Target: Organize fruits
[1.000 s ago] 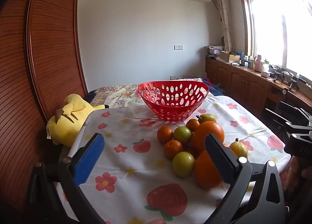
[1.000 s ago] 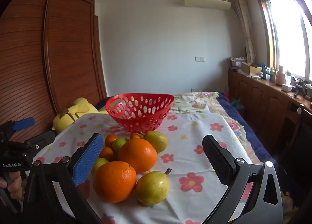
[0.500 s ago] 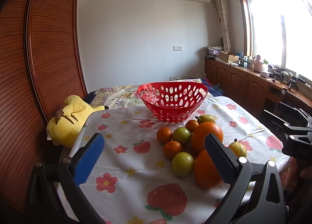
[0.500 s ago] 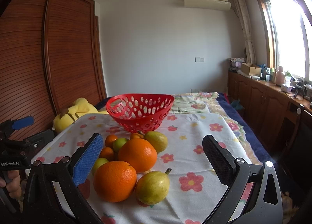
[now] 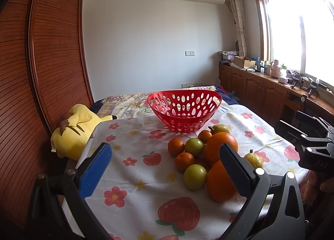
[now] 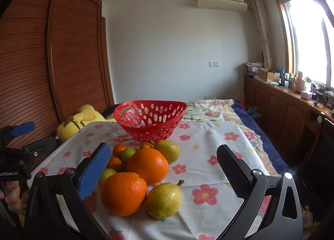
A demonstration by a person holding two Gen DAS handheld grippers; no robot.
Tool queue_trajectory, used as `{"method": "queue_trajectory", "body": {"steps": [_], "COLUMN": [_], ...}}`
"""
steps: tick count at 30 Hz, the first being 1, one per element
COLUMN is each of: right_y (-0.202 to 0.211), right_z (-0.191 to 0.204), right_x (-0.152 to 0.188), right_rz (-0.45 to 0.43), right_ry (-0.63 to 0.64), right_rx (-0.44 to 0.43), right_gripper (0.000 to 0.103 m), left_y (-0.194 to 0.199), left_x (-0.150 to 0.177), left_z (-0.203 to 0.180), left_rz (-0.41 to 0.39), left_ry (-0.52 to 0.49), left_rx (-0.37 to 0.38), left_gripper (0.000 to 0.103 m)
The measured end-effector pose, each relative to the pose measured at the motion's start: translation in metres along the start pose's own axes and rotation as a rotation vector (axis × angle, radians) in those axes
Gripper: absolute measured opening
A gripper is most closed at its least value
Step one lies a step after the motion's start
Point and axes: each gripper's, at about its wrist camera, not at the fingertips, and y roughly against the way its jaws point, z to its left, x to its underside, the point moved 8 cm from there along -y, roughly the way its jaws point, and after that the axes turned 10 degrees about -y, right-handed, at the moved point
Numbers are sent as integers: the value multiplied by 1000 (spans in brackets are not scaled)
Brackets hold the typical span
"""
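A red perforated basket (image 5: 184, 108) (image 6: 150, 118) stands empty at the far side of the flowered tablecloth. In front of it lies a cluster of fruit: two big oranges (image 6: 123, 193) (image 6: 147, 165), two yellow-green pears (image 6: 163, 200) (image 6: 168, 150), small tangerines (image 5: 176, 146) and green fruits (image 5: 195, 176). My left gripper (image 5: 167, 166) is open, hovering left of the cluster, its right finger overlapping the near orange (image 5: 219, 181). My right gripper (image 6: 165, 169) is open, low near the table's front edge, with the near orange and pear between its fingers but untouched.
A yellow plush toy (image 5: 73, 130) lies off the table's left edge by the brown slatted wardrobe (image 5: 41, 73). Wooden cabinets (image 6: 281, 110) with clutter line the right wall under the window. A bed with a floral cover (image 6: 208, 110) sits behind the table.
Both grippers have held almost still; the views shifted only slightly. No fruit has moved.
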Motion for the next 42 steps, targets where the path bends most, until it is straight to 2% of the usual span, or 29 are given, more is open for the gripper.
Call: {"method": "queue_trajectory", "body": {"steps": [42], "right_y": [3], "right_z": [0], "right_x": [-1], "right_rz": [-3], "right_ry": [6], "right_rx": [-1], "right_gripper": [103], "left_y": [3], "left_x": [-4], "left_z": [-2], "left_rz": [-6], "left_ry": [-3], "left_rx": [7], "left_gripper": [103]}}
